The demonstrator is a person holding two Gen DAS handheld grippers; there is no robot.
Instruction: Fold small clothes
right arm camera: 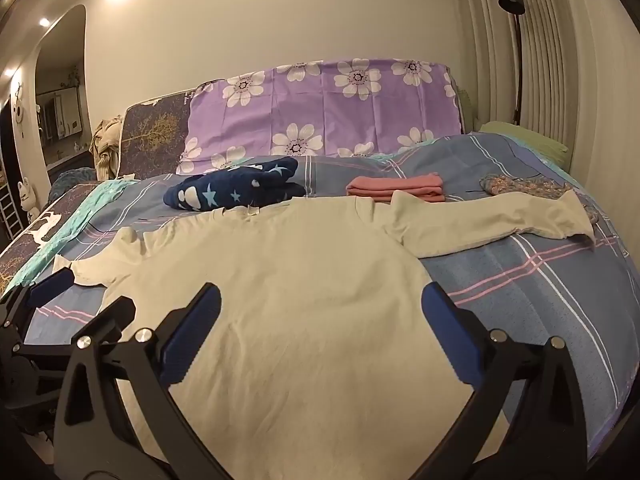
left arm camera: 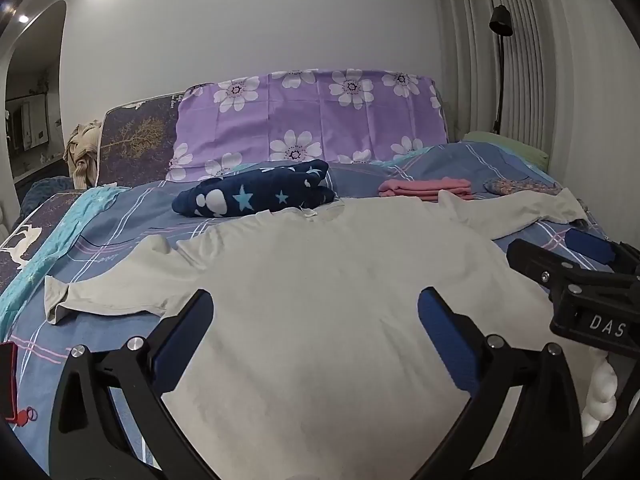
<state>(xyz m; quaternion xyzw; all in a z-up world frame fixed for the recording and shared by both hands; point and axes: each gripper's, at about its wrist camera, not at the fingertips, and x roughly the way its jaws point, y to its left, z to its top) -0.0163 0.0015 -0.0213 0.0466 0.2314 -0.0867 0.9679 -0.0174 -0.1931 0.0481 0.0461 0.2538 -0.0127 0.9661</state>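
Observation:
A pale cream long-sleeved shirt [left arm camera: 320,288] [right arm camera: 288,300] lies flat on the bed, collar away from me, both sleeves spread out to the sides. My left gripper [left arm camera: 316,312] hovers over the shirt's lower body, jaws wide open with nothing between them. My right gripper [right arm camera: 322,312] hangs over the shirt's lower right part, also wide open and empty. In the left wrist view the right gripper [left arm camera: 560,256] shows at the right edge; in the right wrist view the left gripper [right arm camera: 76,296] shows at the left edge.
Beyond the collar lie a folded navy garment with stars [left arm camera: 256,196] [right arm camera: 236,190], a folded pink garment [left arm camera: 428,188] [right arm camera: 400,188] and a patterned cloth [right arm camera: 520,188]. The blue plaid bed sheet [right arm camera: 540,300] has bare room at right. Purple flowered pillow [left arm camera: 308,120] stands behind; a floor lamp [left arm camera: 500,24] stands at right.

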